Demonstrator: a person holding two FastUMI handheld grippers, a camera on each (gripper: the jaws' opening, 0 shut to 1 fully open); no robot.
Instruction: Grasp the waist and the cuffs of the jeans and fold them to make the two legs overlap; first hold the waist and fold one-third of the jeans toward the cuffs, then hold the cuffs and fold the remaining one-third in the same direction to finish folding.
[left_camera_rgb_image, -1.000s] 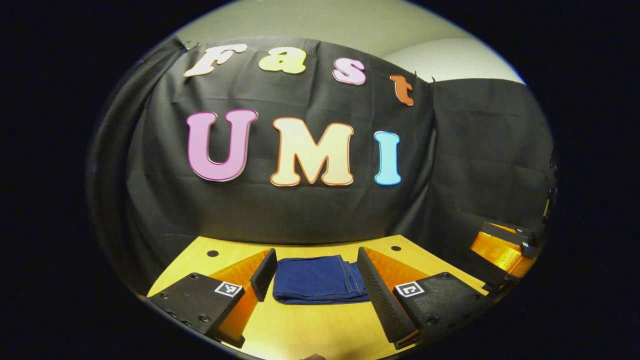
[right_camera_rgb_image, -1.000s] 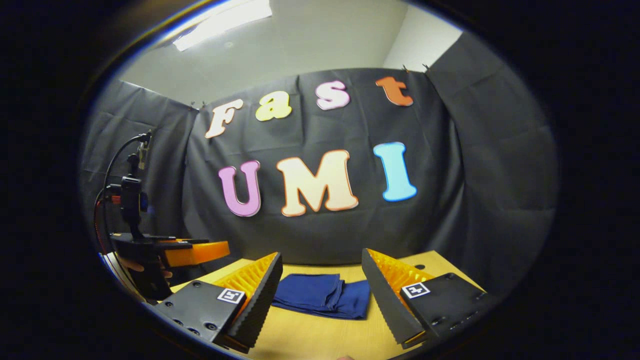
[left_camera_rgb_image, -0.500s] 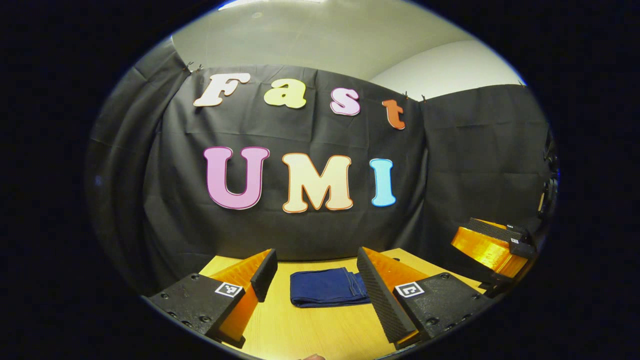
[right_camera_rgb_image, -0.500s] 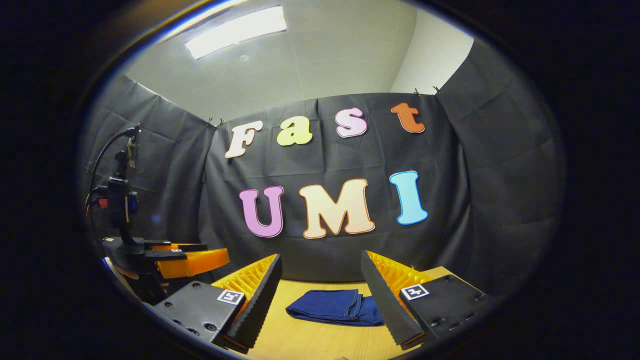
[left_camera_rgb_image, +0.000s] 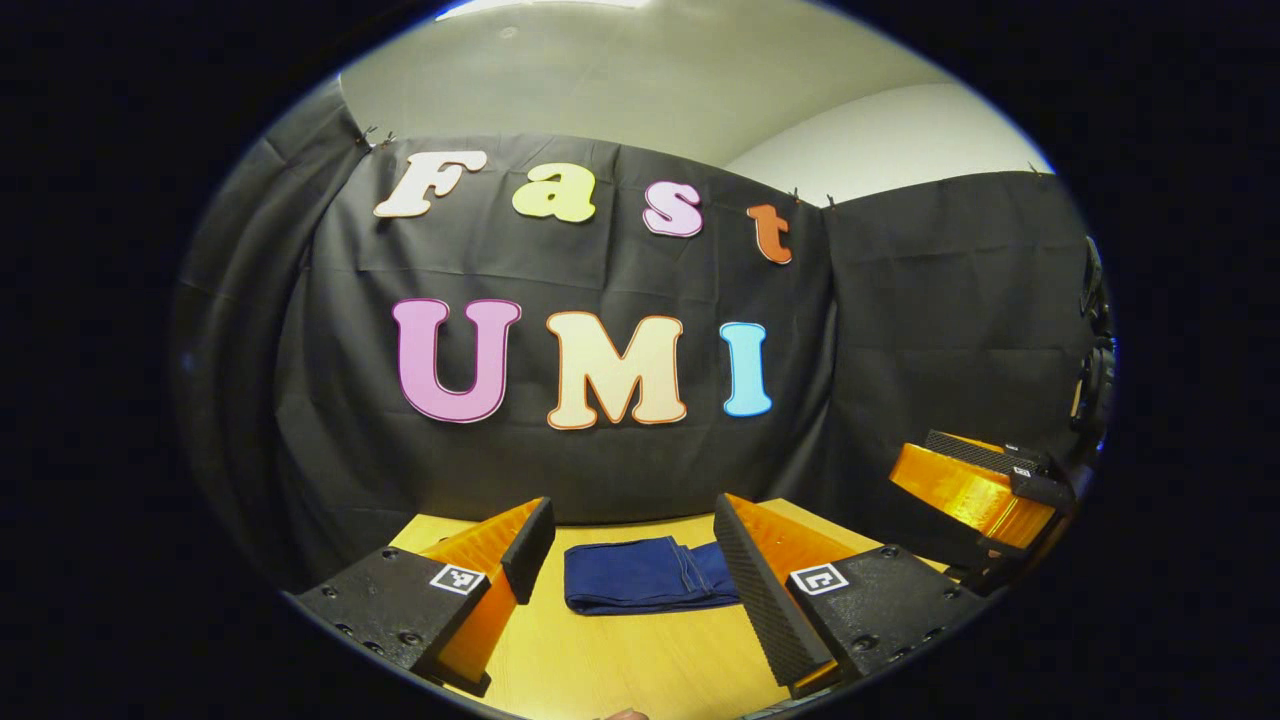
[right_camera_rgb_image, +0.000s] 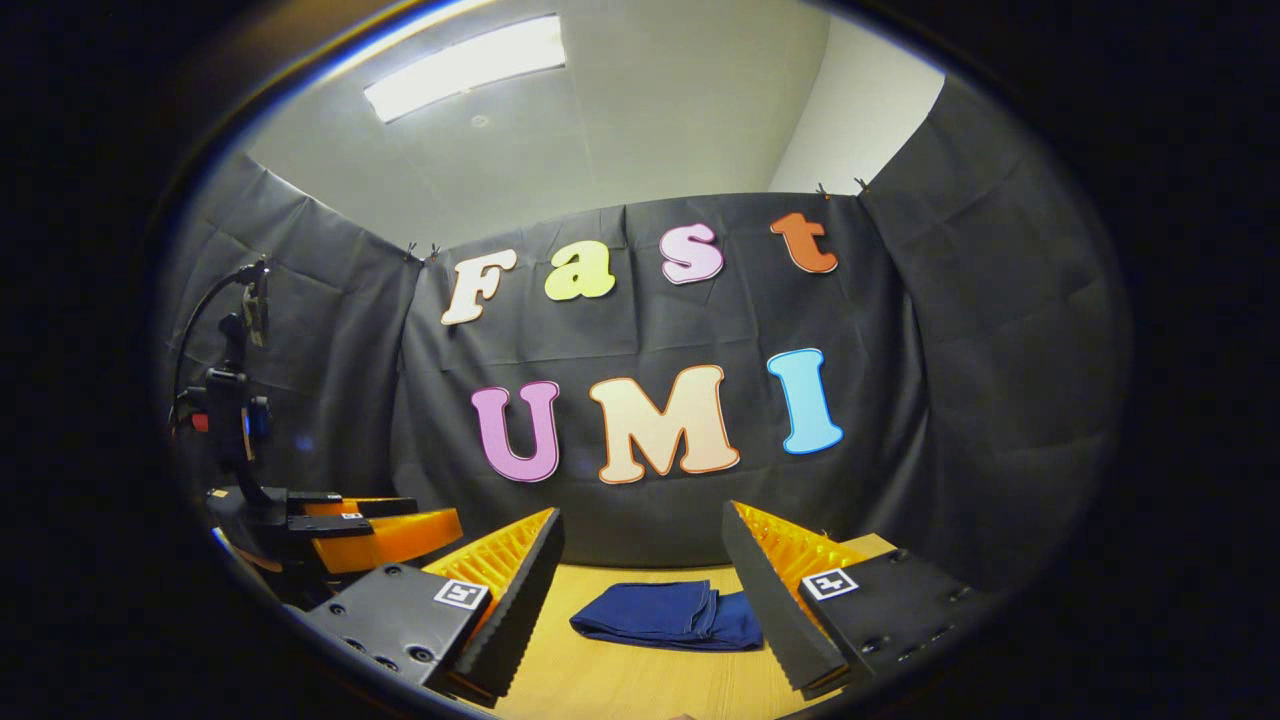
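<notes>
No readable text, brand or number stands on anything here. Small black-and-white square marker tags (left_camera_rgb_image: 457, 578) sit on the gripper bodies, carrying block patterns, not words.

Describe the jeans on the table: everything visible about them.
The jeans are dark blue denim, folded into a compact, flat, roughly rectangular bundle of several layers. A rounded fold edge faces the cameras and a stitched seam runs along the top layer toward its right side. They lie on the light wooden table near the black cloth wall, seen between the open fingers of each tool. Nothing but the table touches them; both tools are clear of the fabric.
</notes>
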